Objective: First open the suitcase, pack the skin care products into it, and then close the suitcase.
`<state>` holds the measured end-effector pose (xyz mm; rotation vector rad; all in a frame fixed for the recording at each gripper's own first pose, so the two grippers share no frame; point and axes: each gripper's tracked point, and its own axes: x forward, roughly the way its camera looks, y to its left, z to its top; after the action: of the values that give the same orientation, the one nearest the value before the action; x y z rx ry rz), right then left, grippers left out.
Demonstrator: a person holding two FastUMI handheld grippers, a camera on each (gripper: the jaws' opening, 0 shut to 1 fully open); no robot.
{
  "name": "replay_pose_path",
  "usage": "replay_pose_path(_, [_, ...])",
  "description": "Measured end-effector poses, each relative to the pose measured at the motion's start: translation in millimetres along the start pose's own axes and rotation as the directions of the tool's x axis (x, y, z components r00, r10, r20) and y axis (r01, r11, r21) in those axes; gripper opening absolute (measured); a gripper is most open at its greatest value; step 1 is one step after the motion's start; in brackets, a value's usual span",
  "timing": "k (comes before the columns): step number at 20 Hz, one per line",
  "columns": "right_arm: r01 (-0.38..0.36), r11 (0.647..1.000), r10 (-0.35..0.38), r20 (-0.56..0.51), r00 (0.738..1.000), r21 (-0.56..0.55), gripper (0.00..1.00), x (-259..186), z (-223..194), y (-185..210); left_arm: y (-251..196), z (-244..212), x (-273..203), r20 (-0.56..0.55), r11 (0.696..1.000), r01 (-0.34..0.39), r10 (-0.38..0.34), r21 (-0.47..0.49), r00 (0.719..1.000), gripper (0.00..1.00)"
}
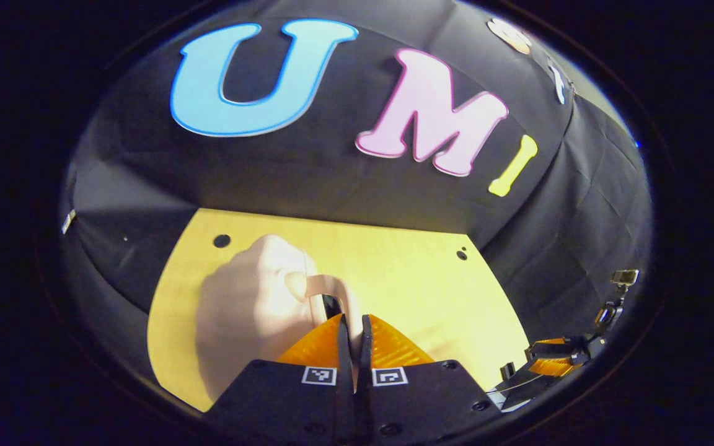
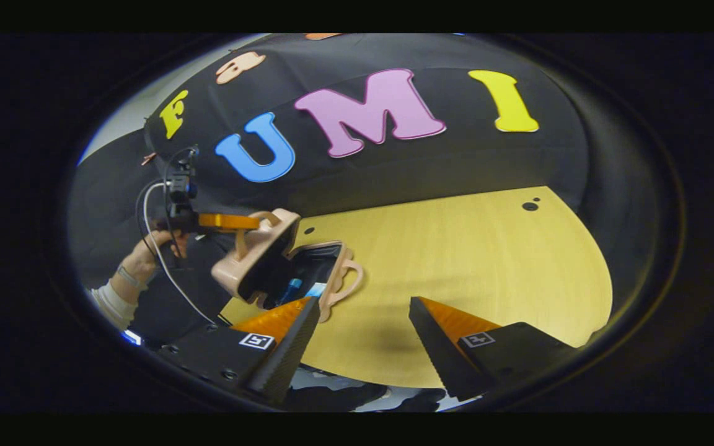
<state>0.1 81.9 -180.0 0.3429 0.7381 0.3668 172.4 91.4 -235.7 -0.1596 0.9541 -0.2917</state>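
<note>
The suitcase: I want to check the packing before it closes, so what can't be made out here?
- Suitcase contents, right gripper view: small and dark, part hidden behind right gripper finger.
- Suitcase interior, left gripper view: lid faces the camera.
- Left gripper grip on handle: contact point hidden.

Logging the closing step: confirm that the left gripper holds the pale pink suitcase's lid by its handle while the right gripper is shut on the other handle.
Wrong on the right gripper: the right gripper view shows it open, holding nothing. The left gripper does hold the pale pink suitcase lid's handle.
</note>
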Motion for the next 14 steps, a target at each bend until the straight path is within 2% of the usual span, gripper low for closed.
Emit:
replay_pose_path(3, [0.068, 0.997, -0.068, 0.023, 0.997, 0.025, 0.93, -23, 1, -34, -22, -57, 65, -0.132, 1.0, -0.002, -0.002, -0.025, 0.991, 0.06])
replay_pose_path(5, [0.115, 0.993, -0.116, 0.029, 0.993, 0.034, 0.93, -38, -3, -52, -16, -76, 95, -0.199, 1.0, -0.028, 0.025, -0.01, 0.98, 0.07])
replay_pose_path(6, [0.133, 0.99, -0.135, 0.032, 0.99, 0.038, 0.93, -45, -4, -58, -20, -78, 101, -0.21, 1.0, -0.018, 0.014, -0.016, 0.978, 0.07])
replay_pose_path(8, [0.159, 0.986, -0.161, 0.042, 0.986, 0.051, 0.93, -53, -6, -68, -21, -85, 106, -0.21, 1.0, -0.003, 0.004, 0.004, 0.978, 0.07])
replay_pose_path(10, [0.169, 0.984, -0.172, 0.051, 0.984, 0.061, 0.93, -58, -8, -72, -15, -88, 109, -0.202, 0.998, -0.021, 0.033, 0.058, 0.979, 0.16])
replay_pose_path(12, [0.178, 0.983, -0.181, 0.063, 0.981, 0.044, 0.93, -57, -8, -74, -17, -81, 105, -0.141, 0.994, -0.037, 0.052, 0.105, 0.989, 0.2])
replay_pose_path(13, [0.194, 0.981, -0.195, 0.077, 0.978, 0.022, 0.93, -55, -5, -74, -23, -75, 98, -0.099, 0.992, -0.04, 0.052, 0.119, 0.994, 0.34])
replay_pose_path(14, [0.211, 0.977, -0.209, 0.099, 0.973, -0.01, 0.93, -53, 0, -74, -28, -68, 88, -0.049, 0.989, -0.053, 0.06, 0.136, 0.997, 0.35])
